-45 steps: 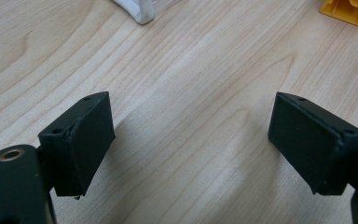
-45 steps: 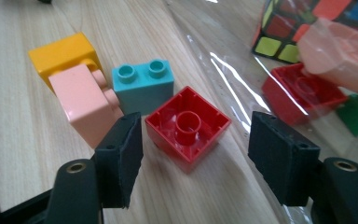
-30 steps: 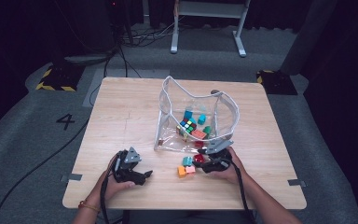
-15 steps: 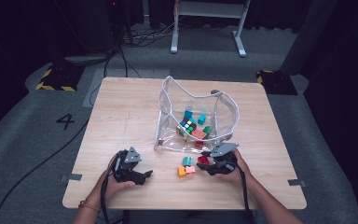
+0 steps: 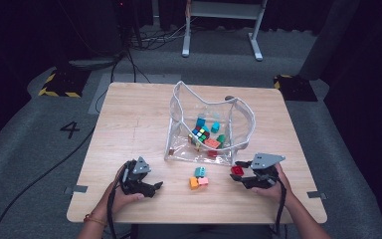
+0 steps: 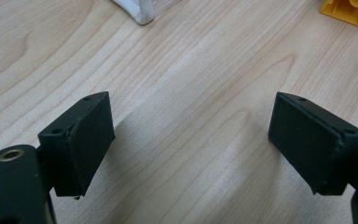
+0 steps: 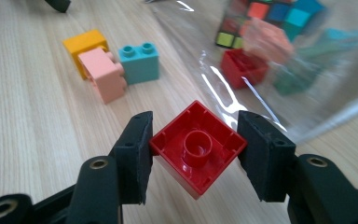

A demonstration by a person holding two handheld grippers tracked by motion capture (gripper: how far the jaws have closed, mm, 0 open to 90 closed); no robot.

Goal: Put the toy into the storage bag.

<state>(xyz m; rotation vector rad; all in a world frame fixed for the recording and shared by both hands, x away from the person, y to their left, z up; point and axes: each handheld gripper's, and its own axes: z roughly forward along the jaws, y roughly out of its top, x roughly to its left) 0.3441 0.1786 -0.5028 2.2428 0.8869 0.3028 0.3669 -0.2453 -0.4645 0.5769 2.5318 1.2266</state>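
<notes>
Your right gripper (image 7: 192,154) is clenched on a red block (image 7: 196,147), held by two opposite corners with its hollow underside turned toward the camera. In the high view this block (image 5: 237,171) sits just in front of the clear bag (image 5: 210,124), near the bag's right front corner, close to the table (image 5: 129,119) or slightly above it; I cannot tell which. The bag's open mouth faces up, so from your right gripper (image 5: 241,174) the opening lies farther away and a little to the left, above the bag's front wall. I judge the next move needs a lift over that wall before you release. Your left gripper (image 5: 151,186) is released, jaws wide apart over bare wood, and it stays farther from the bag. Three loose blocks, orange (image 5: 194,182), pink (image 5: 203,180) and teal (image 5: 200,172), lie in front of the bag between both grippers.
</notes>
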